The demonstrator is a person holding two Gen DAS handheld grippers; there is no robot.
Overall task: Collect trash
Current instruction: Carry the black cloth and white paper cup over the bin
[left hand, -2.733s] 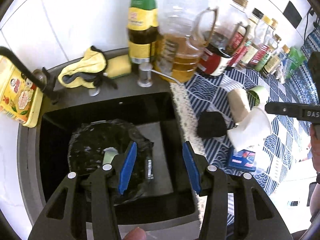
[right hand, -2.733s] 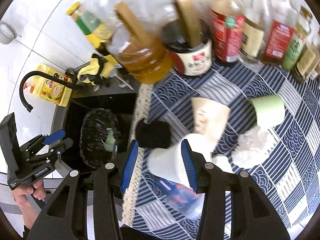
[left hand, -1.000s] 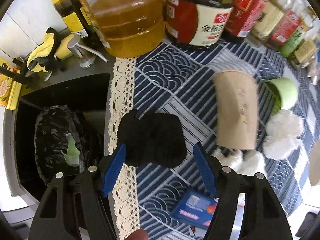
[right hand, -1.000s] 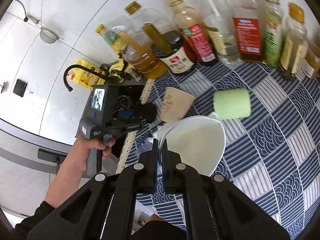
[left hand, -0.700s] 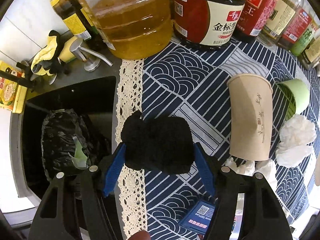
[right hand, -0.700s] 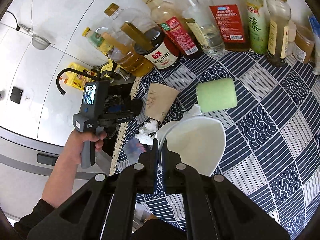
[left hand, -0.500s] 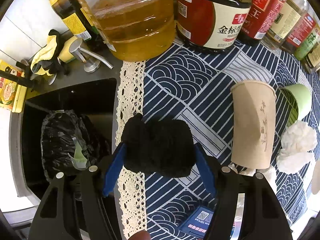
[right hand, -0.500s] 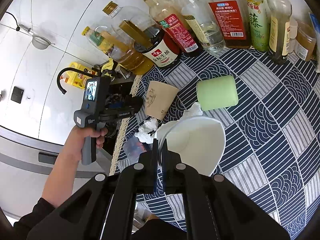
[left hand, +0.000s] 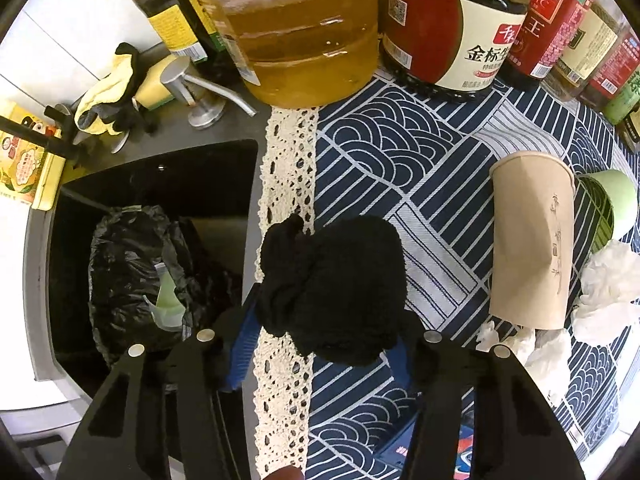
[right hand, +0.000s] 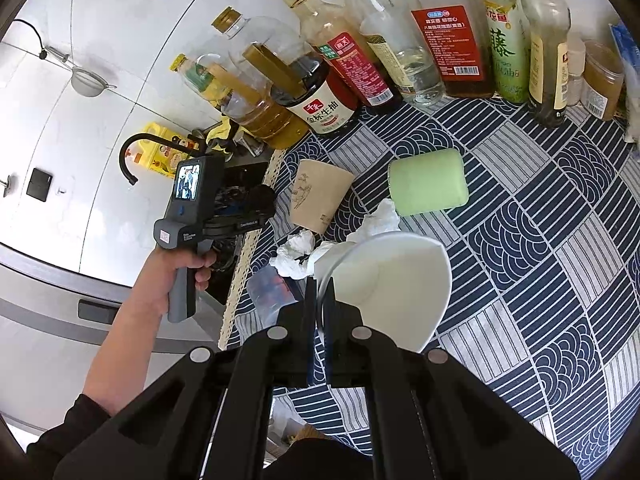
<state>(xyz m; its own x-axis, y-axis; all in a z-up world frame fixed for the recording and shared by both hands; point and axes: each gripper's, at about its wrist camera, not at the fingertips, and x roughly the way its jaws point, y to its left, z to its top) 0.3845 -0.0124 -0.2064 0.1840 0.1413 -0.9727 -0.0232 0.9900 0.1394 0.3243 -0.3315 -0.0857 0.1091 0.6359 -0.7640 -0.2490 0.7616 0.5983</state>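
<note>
Now left fingers closing, seemingly against black cloth

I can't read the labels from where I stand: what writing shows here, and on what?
"金标生抽": dark soy sauce jug.
"藤": green-labelled bottle.
"油", "王": red-labelled bottle.
Handwriting on the brown paper cup: unreadable.
Yellow carton and other bottle labels: too small.

left gripper has just closed on a black fuzzy wad over the patterned cloth.
</note>
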